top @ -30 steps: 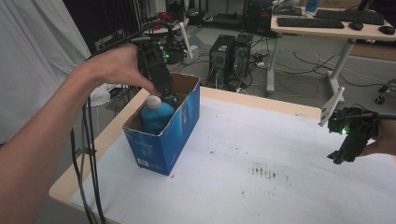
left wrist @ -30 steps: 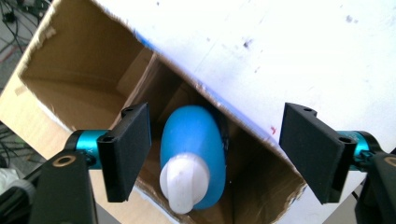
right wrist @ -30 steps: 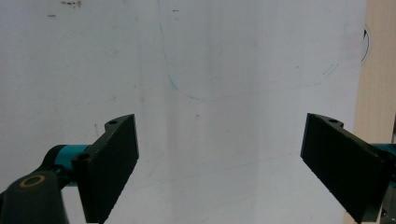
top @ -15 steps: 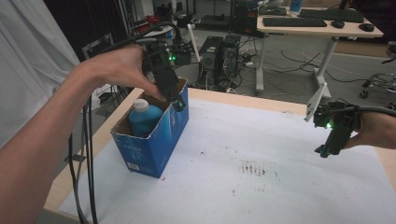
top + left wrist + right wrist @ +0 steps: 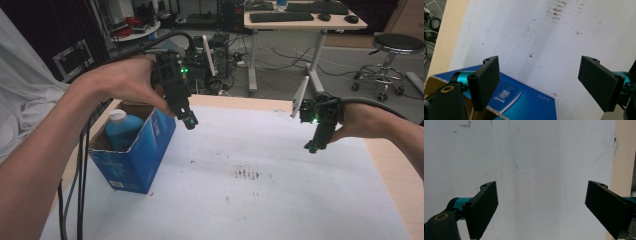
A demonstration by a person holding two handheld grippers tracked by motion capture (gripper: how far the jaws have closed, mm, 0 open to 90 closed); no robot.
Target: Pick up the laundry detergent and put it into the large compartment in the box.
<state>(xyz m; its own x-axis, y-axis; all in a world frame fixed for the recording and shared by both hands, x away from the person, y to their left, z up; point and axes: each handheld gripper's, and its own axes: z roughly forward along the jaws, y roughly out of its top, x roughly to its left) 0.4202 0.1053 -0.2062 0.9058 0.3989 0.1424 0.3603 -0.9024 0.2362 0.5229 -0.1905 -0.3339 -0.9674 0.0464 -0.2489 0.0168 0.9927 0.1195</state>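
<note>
1. Bottle (image 5: 121, 129) in blue plastic with a white cap stands upright inside an open blue cardboard box (image 5: 145, 150) at the left side of the counter (image 5: 385, 165); nothing else can be made out in the box

2. Above the box's right-hand corner, the left tool (image 5: 189, 120) hangs in a person's left hand (image 5: 125, 82), pointing down at the white sheet (image 5: 300, 200) that covers the counter; its jaws have just been opening and now stand wide, with nothing between them

3. From the left tool's own camera, the box's printed side (image 5: 531, 102) lies under the left-hand jaw and bare sheet under the other, which suggests the tool is clear of the bottle and over the rim of the box

4. Judging by that, the bottle has been set down in the box for packing, and the wide jaws are how a tool looks once it has let go

5. Across the counter, the right tool (image 5: 311, 146) is held low over the sheet, well apart from the box, jaws wide and empty; it looks parked, out of the way of the work on the left

6. Dark smudges (image 5: 247, 173) mark the sheet between the two tools, and a thin pen line (image 5: 536, 172) curves across it under the right tool
</note>
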